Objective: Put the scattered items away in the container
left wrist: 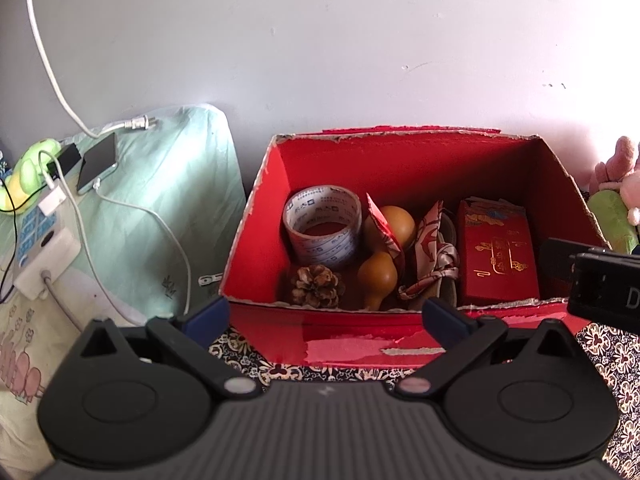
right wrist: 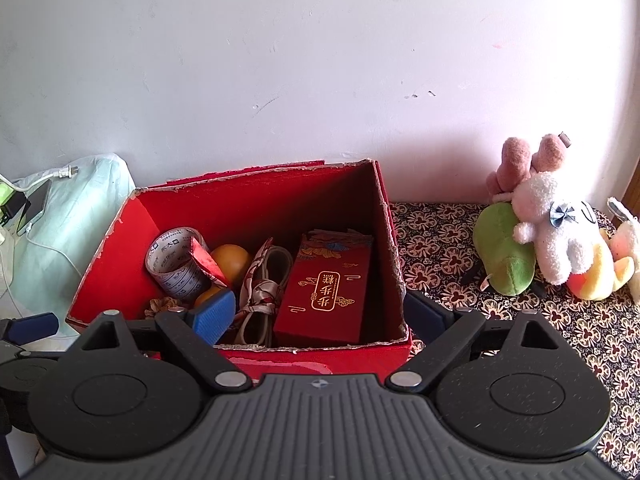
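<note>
- Your left gripper (left wrist: 326, 316) hovers just in front of the red box (left wrist: 256, 248), fingers spread wide with nothing between them.
- Your right gripper (right wrist: 320, 312) sits at the same near wall, equally spread and empty.
- Inside the box lie a tape roll (left wrist: 322, 226), a gourd (left wrist: 380, 256), a pine cone (left wrist: 317, 286), a knotted scarf (left wrist: 434, 256) and a red gift packet (left wrist: 498, 256), all packed close on the floor.
- Outside it, only the plush toys (right wrist: 540, 236) sit on the patterned cloth (right wrist: 440, 248) to your right, well apart from the box; whether they count as scattered items is hard to tell.
- If you take one, expect it light, soft and squashy: pinch the body, not an ear or limb, so it won't swing.
- The pine cone looks brittle and the gourd smooth and slippery; drop nothing on them.
</note>
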